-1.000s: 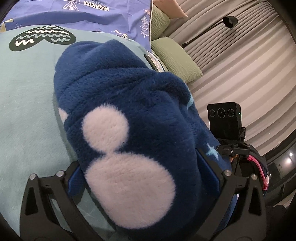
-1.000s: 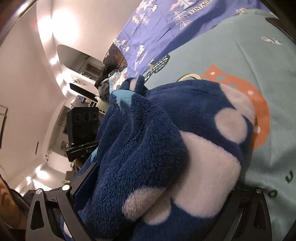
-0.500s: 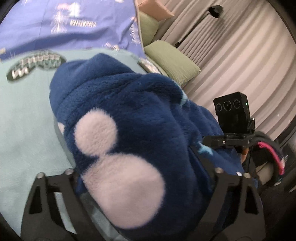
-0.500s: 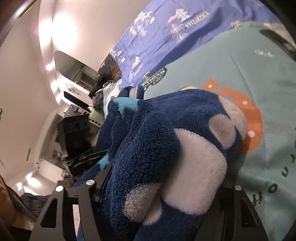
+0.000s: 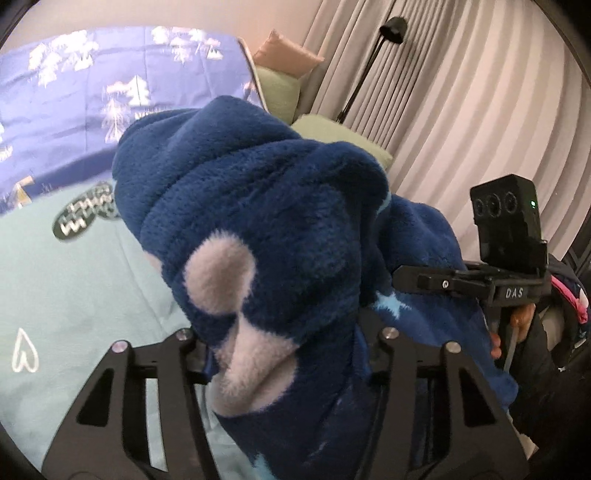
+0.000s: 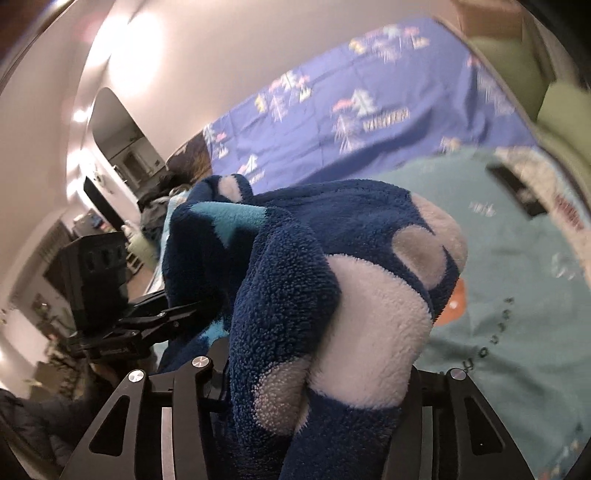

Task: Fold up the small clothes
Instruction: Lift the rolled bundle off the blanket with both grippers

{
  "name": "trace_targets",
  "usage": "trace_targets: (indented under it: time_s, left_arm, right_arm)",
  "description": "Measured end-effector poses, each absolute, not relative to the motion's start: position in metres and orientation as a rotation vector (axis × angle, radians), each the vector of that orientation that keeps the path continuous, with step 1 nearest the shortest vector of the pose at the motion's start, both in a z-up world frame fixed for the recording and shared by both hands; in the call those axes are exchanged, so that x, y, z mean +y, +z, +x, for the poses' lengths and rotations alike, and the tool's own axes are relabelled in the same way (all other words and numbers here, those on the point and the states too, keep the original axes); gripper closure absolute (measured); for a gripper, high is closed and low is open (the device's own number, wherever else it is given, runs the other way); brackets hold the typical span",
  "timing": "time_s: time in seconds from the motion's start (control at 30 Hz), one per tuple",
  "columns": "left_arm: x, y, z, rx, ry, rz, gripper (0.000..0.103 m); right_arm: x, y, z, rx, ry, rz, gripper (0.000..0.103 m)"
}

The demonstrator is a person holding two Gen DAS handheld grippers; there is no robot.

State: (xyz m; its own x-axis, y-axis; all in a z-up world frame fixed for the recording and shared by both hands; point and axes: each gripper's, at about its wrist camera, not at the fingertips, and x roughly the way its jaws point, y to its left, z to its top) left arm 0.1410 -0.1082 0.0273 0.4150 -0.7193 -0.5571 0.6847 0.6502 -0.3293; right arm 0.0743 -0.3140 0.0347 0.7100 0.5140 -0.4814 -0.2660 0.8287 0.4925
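A dark blue fleece garment [image 5: 266, 229] with white blobs and light blue marks fills the left wrist view. It also fills the right wrist view [image 6: 314, 280]. My left gripper [image 5: 288, 354] is shut on a bunched edge of it. My right gripper [image 6: 314, 373] is shut on another bunched edge. The garment hangs between the two grippers, lifted above the teal blanket [image 5: 66, 295]. The right gripper shows at the right of the left wrist view [image 5: 436, 280]. The left gripper shows at the left of the right wrist view [image 6: 155, 317]. The fingertips are hidden by fleece.
The teal printed blanket [image 6: 517, 295] lies on a bed, with a purple tree-print cover [image 5: 92, 96] behind it. Green and pink pillows [image 5: 280, 77] sit at the bed's head. A black floor lamp [image 5: 391, 29] stands by grey curtains [image 5: 480, 110].
Both grippers have lifted the fleece garment up and tilted back; more wall, curtain and purple cover show. Both sets of jaws have closed tighter on the fleece.
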Motion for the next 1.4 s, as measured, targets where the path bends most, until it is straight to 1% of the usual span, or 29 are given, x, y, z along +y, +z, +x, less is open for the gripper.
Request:
trace_targets:
  time_s: [0.17,0.33,0.57,0.67,0.8,0.9,1.07,1.4]
  left_arm:
    - [-0.112,0.078,0.113,0.576,-0.883,0.017,0.049]
    - [-0.134,0.129,0.108,0.46,-0.868,0.107,0.049]
    - [-0.157,0.192,0.151,0.377,-0.84,0.137,0.049]
    - [-0.172,0.212,0.178,0.351,-0.8,0.186,0.049]
    - [-0.192,0.23,0.216,0.375,-0.756,0.243,0.049]
    - [-0.204,0.225,0.246,0.406,-0.724,0.251,0.049]
    - [-0.213,0.197,0.289,0.483,-0.709,0.235,0.049]
    - [-0.213,0.1,0.373,0.665,-0.655,0.155,0.049]
  right_arm:
    - [-0.319,0.081,0.046,0.526,0.401,0.36,0.057]
    - [-0.333,0.123,0.044,0.437,0.358,0.331,0.057]
    - [-0.357,0.182,0.079,0.344,0.329,0.315,0.057]
    - [-0.366,0.194,0.103,0.34,0.327,0.331,0.057]
    - [-0.38,0.199,0.145,0.349,0.331,0.387,0.058]
    - [-0.391,0.191,0.18,0.375,0.337,0.432,0.058]
    - [-0.394,0.157,0.232,0.434,0.325,0.456,0.057]
    - [-0.391,0.068,0.344,0.583,0.354,0.499,0.058]
